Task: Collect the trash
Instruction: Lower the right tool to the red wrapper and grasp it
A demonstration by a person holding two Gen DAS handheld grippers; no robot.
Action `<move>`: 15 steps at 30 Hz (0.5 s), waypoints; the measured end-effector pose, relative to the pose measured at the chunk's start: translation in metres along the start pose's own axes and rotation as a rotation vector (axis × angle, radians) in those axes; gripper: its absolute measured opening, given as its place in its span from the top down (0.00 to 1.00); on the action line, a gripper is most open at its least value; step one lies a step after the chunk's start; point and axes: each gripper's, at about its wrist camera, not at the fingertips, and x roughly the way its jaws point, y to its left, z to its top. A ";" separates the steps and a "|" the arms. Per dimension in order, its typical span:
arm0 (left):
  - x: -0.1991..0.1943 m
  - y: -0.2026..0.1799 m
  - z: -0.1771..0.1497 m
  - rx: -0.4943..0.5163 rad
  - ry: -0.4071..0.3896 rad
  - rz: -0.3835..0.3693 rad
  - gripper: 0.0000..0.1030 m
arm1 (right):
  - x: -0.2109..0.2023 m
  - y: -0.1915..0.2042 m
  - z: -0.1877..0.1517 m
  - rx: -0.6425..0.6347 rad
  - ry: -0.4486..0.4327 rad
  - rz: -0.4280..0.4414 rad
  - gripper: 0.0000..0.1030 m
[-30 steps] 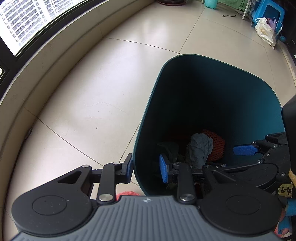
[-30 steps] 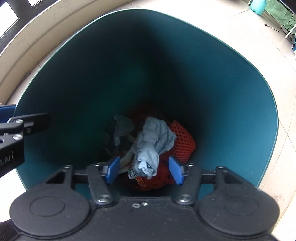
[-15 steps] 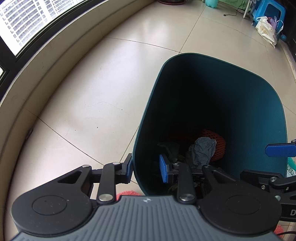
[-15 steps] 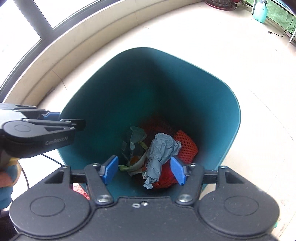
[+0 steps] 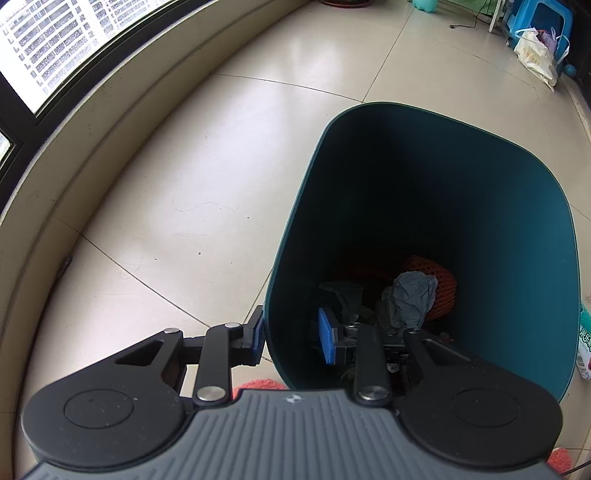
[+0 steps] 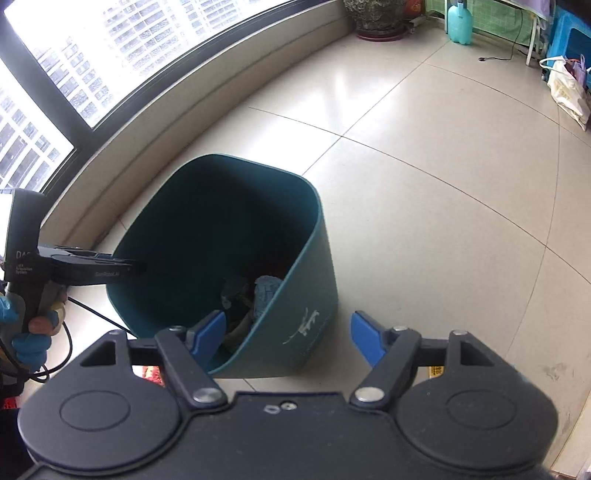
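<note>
A dark teal trash bin (image 5: 517,229) stands tilted on the tiled floor, also seen in the right wrist view (image 6: 310,295). Inside lie a crumpled grey paper (image 5: 410,299), an orange net (image 5: 441,286) and darker scraps. My left gripper (image 5: 291,336) straddles the bin's near rim, one pad outside and one inside, shut on the wall. From the right wrist view it (image 6: 125,267) reaches in from the left, held by a gloved hand (image 6: 33,325). My right gripper (image 6: 288,336) hangs above and right of the bin, its jaws opening with nothing between the pads.
A curved window ledge (image 5: 74,155) runs along the left. At the far right stand a blue stool (image 5: 543,18) and a white plastic bag (image 5: 535,59). A green packet (image 5: 585,339) lies on the floor beside the bin. A plant pot (image 6: 376,18) and a teal bottle (image 6: 460,24) sit far back.
My right gripper rose out of the bin and drew back, its jaws widening; the grey paper stays in the bin. The left gripper and the bin have not moved.
</note>
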 end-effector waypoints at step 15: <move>0.001 -0.003 0.002 -0.003 0.015 0.025 0.72 | 0.072 -0.109 -0.062 0.135 0.131 -0.147 0.19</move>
